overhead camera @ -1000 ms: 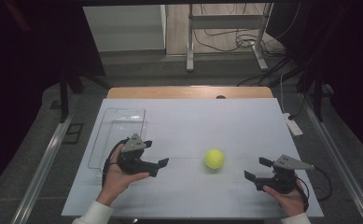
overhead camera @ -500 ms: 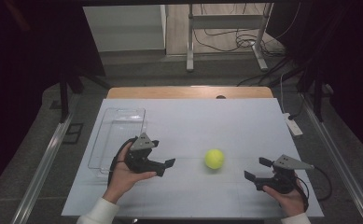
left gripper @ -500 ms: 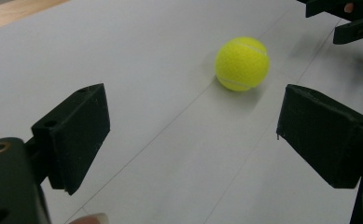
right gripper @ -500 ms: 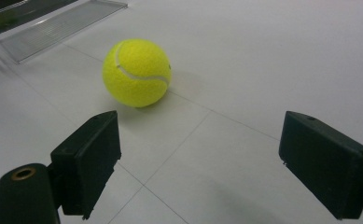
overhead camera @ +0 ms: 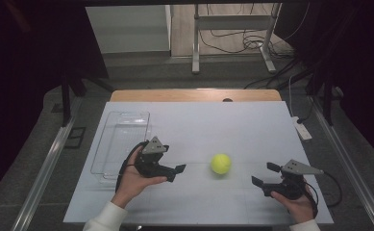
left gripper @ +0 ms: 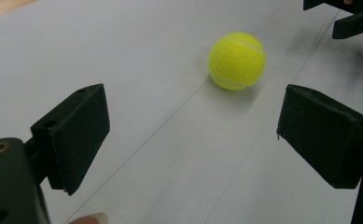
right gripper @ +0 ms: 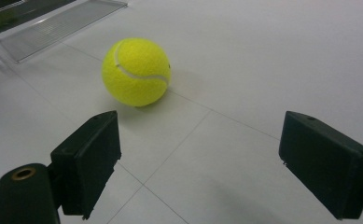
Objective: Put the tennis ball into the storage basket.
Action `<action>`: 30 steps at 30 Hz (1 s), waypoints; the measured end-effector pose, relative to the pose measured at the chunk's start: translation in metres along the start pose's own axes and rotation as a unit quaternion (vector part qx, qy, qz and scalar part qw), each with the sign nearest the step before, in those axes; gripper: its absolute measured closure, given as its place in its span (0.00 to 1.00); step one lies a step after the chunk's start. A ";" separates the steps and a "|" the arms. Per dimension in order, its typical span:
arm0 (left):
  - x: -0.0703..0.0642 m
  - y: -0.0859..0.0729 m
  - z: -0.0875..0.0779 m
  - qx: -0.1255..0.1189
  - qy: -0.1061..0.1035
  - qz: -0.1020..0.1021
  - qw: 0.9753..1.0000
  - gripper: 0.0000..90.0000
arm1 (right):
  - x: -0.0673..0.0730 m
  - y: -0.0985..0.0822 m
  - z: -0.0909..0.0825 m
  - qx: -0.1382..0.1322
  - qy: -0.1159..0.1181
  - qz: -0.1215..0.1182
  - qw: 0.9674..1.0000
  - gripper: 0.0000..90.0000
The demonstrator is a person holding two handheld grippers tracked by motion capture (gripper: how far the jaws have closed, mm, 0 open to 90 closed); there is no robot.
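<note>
A yellow tennis ball (overhead camera: pixel 220 163) rests on the white table (overhead camera: pixel 199 125), between my two grippers. My left gripper (overhead camera: pixel 177 172) is held low to the ball's left, open, with nothing between its jaws. In the left gripper view the ball (left gripper: pixel 236 60) lies ahead of the open jaws, a short way off. My right gripper (overhead camera: pixel 263 175) sits near the front right of the table, open and empty. The right gripper view has the ball (right gripper: pixel 136 71) ahead and toward the left jaw.
A clear plastic tray (overhead camera: pixel 122 139) lies at the table's left side, its corner (right gripper: pixel 53 23) seen beyond the ball in the right gripper view. A white power strip (overhead camera: pixel 302 129) lies at the right edge. The right gripper's cable (overhead camera: pixel 331 185) trails on the table.
My left gripper has moved a little to the right, toward the ball. The right gripper and the ball have stayed where they were.
</note>
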State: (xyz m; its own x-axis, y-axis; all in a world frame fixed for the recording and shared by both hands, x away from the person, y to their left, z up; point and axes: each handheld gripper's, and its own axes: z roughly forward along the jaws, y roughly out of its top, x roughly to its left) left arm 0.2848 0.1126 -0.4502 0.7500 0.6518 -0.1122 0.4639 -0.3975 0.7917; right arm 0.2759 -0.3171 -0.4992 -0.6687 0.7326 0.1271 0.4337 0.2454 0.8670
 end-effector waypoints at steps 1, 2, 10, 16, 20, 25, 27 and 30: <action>0.000 0.000 0.001 0.000 0.000 0.001 1.000 0.11 | 0.000 0.000 0.000 0.001 0.000 0.001 1.000 0.14; 0.000 0.001 0.001 0.001 0.000 0.001 1.000 0.11 | 0.000 0.000 0.000 0.001 -0.001 0.001 1.000 0.14; -0.004 0.005 0.007 0.007 -0.003 0.007 1.000 0.11 | -0.001 0.000 0.000 0.002 -0.001 0.002 1.000 0.14; -0.006 0.008 0.012 0.013 -0.006 0.011 1.000 0.11 | -0.001 0.000 0.000 0.002 -0.001 0.002 1.000 0.14; -0.007 0.009 0.015 0.015 -0.008 0.013 1.000 0.10 | -0.001 0.000 0.000 0.003 -0.001 0.003 1.000 0.14; -0.007 0.010 0.018 0.020 -0.009 0.015 1.000 0.10 | -0.001 0.000 0.000 0.002 -0.001 0.002 1.000 0.14; -0.007 0.011 0.020 0.021 -0.010 0.015 1.000 0.10 | -0.001 0.000 0.000 0.003 -0.001 0.003 1.000 0.14; -0.008 0.012 0.022 0.024 -0.011 0.016 1.000 0.10 | -0.001 0.000 0.001 0.003 -0.001 0.003 1.000 0.14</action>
State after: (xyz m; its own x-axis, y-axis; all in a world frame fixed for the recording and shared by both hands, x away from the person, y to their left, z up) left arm 0.2951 0.0884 -0.4531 0.7746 0.6244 -0.1003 0.4610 -0.4489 0.7655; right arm 0.2768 -0.3176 -0.5000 -0.6655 0.7348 0.1310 0.4411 0.2455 0.8632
